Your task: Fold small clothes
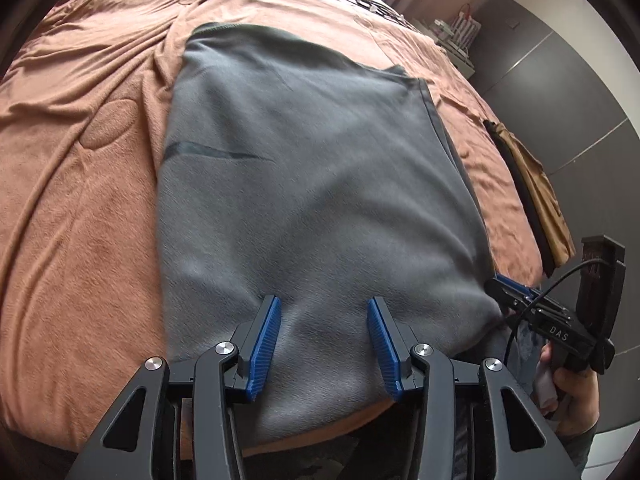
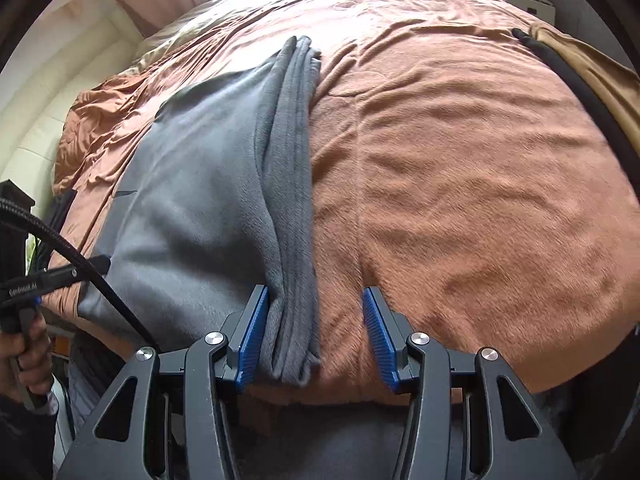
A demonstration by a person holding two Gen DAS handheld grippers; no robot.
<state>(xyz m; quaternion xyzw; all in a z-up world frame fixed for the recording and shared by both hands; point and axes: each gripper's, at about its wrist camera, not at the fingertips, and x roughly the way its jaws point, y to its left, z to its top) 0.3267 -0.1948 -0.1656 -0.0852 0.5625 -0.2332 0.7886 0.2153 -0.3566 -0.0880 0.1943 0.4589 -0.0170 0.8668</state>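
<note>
While I hold both tools low over the near edge of the bed (image 2: 480,200), the grey garment (image 1: 312,184) lies flat on the orange-brown bedspread, running from that near edge toward the far side, with its right-hand border stacked in several folded layers. My left tool (image 1: 323,344) points forward over the garment's near end, its blue fingers (image 1: 264,348) spread apart with cloth showing between them and nothing pinched. My right tool (image 2: 314,336) sits at the garment's near right corner, fingers likewise apart; the folded border runs between them, touching the left blue pad, while the right pad stands over bare bedspread. In the left wrist view I see my right hand (image 1: 568,388) wrapped round the tool's handle off the bed's near right edge. A brown and black garment (image 1: 536,196) lies at the bed's right edge, well apart.
</note>
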